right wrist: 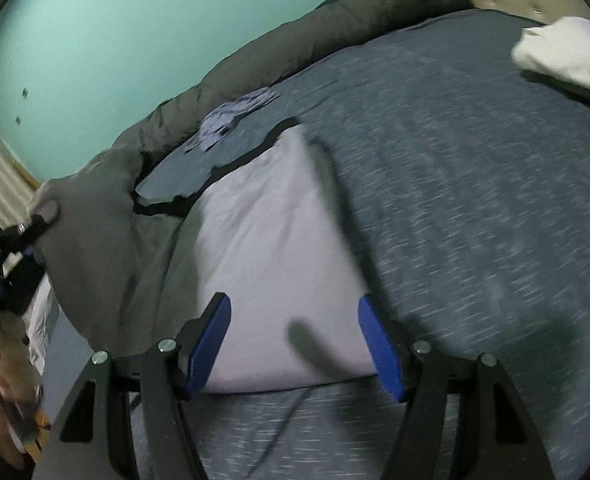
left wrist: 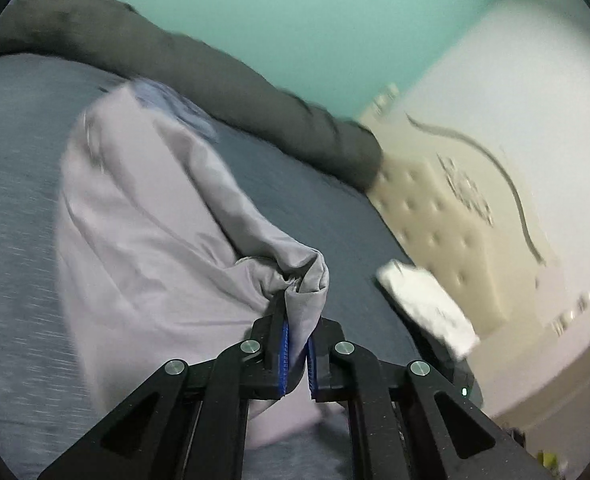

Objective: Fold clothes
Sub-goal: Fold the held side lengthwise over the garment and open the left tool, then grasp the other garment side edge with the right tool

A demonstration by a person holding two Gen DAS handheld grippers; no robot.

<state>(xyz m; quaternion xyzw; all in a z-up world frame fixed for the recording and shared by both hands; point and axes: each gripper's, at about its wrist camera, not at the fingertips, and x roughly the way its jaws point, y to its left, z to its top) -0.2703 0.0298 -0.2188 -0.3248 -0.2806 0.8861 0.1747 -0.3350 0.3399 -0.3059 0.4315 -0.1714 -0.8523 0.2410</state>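
A pale lilac garment (left wrist: 143, 216) lies on the blue-grey bed (left wrist: 15, 200). My left gripper (left wrist: 297, 332) is shut on a bunched edge of it and holds that edge lifted off the bed. In the right wrist view the same garment (right wrist: 271, 232) lies flat in a folded rectangle. My right gripper (right wrist: 295, 340) is open and empty just above its near edge, blue pads on either side. The view is motion-blurred.
A dark grey blanket (left wrist: 199, 72) runs along the far side by the teal wall. A folded white cloth (left wrist: 427, 308) lies near the beige tufted headboard (left wrist: 447, 232). A small light blue cloth (right wrist: 235, 112) lies beyond the garment. A dark grey garment (right wrist: 107, 248) hangs at left.
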